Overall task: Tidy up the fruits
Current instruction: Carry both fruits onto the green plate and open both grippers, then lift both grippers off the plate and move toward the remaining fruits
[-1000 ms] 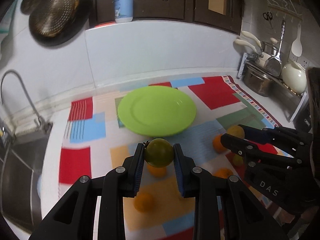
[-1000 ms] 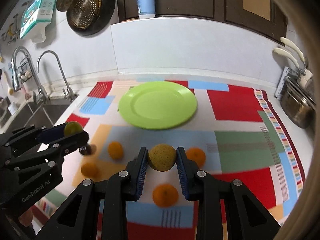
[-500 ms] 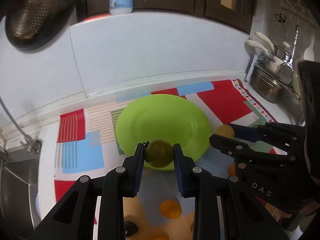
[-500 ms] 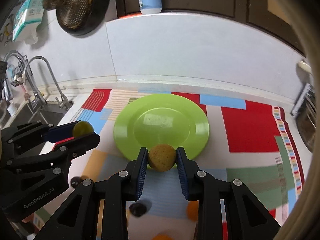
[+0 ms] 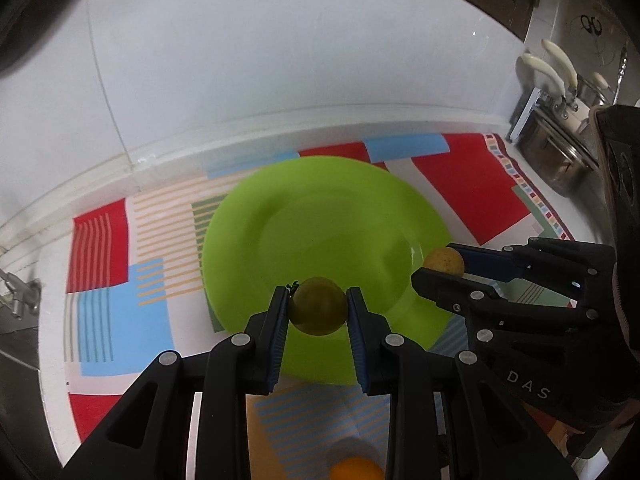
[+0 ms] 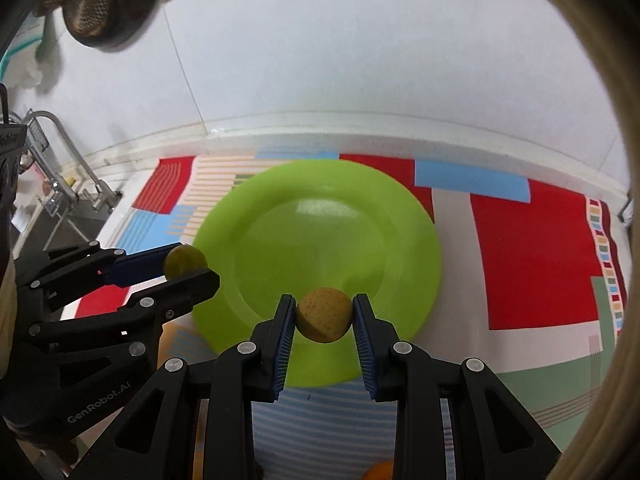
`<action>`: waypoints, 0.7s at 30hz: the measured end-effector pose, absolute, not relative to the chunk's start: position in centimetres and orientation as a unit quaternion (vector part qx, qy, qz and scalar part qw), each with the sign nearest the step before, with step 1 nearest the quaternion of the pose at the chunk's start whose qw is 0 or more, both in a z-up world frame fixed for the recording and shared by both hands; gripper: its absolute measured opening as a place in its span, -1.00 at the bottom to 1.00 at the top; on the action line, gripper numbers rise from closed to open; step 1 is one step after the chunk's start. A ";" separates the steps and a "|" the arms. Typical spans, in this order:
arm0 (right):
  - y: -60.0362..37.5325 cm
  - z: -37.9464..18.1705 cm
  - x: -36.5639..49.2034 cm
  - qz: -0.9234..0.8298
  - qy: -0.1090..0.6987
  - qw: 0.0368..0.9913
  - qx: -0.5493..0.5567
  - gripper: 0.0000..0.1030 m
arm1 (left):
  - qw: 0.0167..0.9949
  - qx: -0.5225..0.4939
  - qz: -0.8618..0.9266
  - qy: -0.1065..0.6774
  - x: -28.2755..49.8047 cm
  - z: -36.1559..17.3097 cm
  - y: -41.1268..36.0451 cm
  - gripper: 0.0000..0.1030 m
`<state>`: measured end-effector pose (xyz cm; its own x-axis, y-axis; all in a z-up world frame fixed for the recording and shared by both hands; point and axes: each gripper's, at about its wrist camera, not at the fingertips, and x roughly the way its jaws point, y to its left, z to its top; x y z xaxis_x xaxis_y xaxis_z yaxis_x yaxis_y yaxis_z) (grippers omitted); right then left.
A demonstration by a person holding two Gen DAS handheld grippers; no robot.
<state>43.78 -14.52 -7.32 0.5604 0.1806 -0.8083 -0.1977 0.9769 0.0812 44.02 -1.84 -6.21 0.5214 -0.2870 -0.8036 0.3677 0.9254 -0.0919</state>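
Note:
A lime green plate [image 5: 320,216] lies on a patchwork cloth, also seen in the right wrist view [image 6: 320,240]. My left gripper [image 5: 318,306] is shut on a dark green round fruit [image 5: 318,306] and holds it over the plate's near rim. My right gripper [image 6: 325,315] is shut on a speckled yellow-brown fruit [image 6: 325,315] over the plate's near rim. Each gripper shows in the other's view: the right one [image 5: 442,266] at the plate's right edge, the left one [image 6: 186,262] at its left edge.
An orange [image 5: 356,470] lies on the cloth below the left gripper; another orange [image 6: 380,472] shows at the bottom of the right wrist view. A sink tap [image 6: 60,152] stands left, a rack with pots [image 5: 560,152] right. A white backsplash wall rises behind the plate.
Both grippers have moved forward with their fruits, from above the loose oranges to the near rim of the plate. The plate now looks larger and closer.

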 end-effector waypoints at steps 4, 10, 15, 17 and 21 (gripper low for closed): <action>-14.4 -7.9 44.5 0.104 0.463 0.880 -0.009 -0.41 | 0.868 0.047 -0.189 0.456 44.5 -6.7 -1.9 -0.43; -14.2 -7.6 44.6 0.096 0.457 0.884 -0.002 -0.09 | 0.875 0.043 -0.177 0.449 44.0 -6.3 -1.3 -0.21; -14.3 -6.5 43.2 0.086 0.436 0.896 0.002 -0.08 | 0.891 0.046 -0.158 0.422 42.4 -4.8 -0.5 -0.10; -14.2 -6.0 42.3 0.082 0.428 0.900 0.002 -0.08 | 0.899 0.048 -0.148 0.410 41.8 -4.2 -0.2 -0.07; -14.0 -4.5 40.0 0.077 0.409 0.909 0.006 -0.08 | 0.915 0.048 -0.127 0.380 39.7 -2.5 0.6 0.07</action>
<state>40.00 -14.04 -4.50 0.6540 0.1440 -0.7426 -0.1345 0.9882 0.0732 39.73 0.60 -2.55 0.6792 -0.1964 -0.7072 0.2686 0.9632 -0.0095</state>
